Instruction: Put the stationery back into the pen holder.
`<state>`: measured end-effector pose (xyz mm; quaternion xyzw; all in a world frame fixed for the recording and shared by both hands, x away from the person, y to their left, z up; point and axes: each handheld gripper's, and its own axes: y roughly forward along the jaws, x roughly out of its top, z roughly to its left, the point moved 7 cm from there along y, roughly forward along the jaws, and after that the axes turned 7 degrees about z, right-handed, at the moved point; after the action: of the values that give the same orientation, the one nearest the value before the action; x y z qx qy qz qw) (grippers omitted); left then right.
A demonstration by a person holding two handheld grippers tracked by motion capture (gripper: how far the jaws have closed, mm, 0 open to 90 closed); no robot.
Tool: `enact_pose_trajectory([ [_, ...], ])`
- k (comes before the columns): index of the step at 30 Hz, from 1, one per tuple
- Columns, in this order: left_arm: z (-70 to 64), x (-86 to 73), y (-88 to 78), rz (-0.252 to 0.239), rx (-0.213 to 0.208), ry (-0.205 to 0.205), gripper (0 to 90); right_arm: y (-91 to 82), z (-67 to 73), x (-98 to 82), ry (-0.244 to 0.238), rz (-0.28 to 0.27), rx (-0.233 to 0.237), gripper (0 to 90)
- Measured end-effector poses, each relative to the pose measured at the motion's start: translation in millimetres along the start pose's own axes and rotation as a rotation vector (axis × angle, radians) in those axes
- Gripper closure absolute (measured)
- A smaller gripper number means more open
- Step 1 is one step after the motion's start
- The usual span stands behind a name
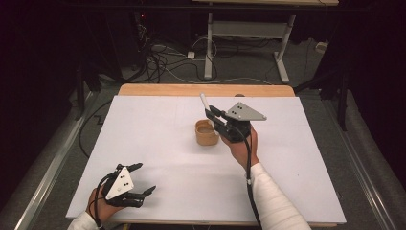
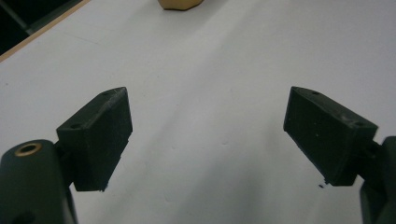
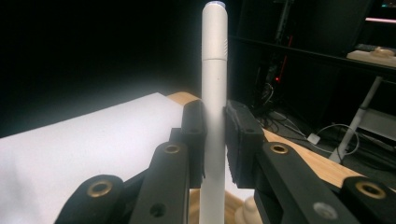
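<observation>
A: What is the central object, and where does it lie?

B: A white pen (image 1: 203, 100), held just above centre of the high view, tilted with its upper end toward the top left of the frame. In the right gripper view the pen (image 3: 214, 70) rises upright through the middle of the frame, its capped end near the top edge.

A: How is it held?

B: The right gripper (image 1: 214, 116) is clamped on the barrel; in its own view the two black pads (image 3: 195, 126) press the pen from either side. The person's hand (image 1: 242, 146) carries the gripper from below right.

A: What lies directly beneath?

B: A small tan cup (image 1: 207, 132), standing on the white board (image 1: 158, 143) at centre frame, just left of the gripper body. Whether the pen's lower end touches the cup cannot be told.

A: And the other gripper?

B: The left gripper (image 1: 143, 178) sits at the lower left of the high view, well apart from the cup. Its jaws stand wide apart with nothing between them, over bare board (image 2: 210, 93); the cup's base (image 2: 180, 3) shows at that view's top edge.

A: The surroundings?

B: A wooden table edge (image 1: 206, 89) borders the board at the top; cables (image 1: 163, 62) lie on the floor beyond.
</observation>
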<state>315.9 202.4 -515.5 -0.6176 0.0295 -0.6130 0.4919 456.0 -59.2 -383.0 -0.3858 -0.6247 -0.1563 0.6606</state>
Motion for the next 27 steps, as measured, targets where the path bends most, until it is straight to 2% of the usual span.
enact_pose_trajectory([
  [10, 0.1, -1.1, -0.8, -0.006, -0.007, -0.003, 14.5, 27.7, -4.3, 1.1, 0.029, -0.021, 0.012, 78.8],
  [20, 0.5, -1.9, -0.1, -0.005, -0.011, -0.004, 14.5, 47.9, -14.5, -15.5, 0.068, -0.008, 0.006, 78.7],
  [27, 0.4, -2.4, 0.2, -0.003, -0.011, -0.001, 14.5, 56.0, -15.7, -31.1, 0.078, 0.025, 0.007, 78.7],
])
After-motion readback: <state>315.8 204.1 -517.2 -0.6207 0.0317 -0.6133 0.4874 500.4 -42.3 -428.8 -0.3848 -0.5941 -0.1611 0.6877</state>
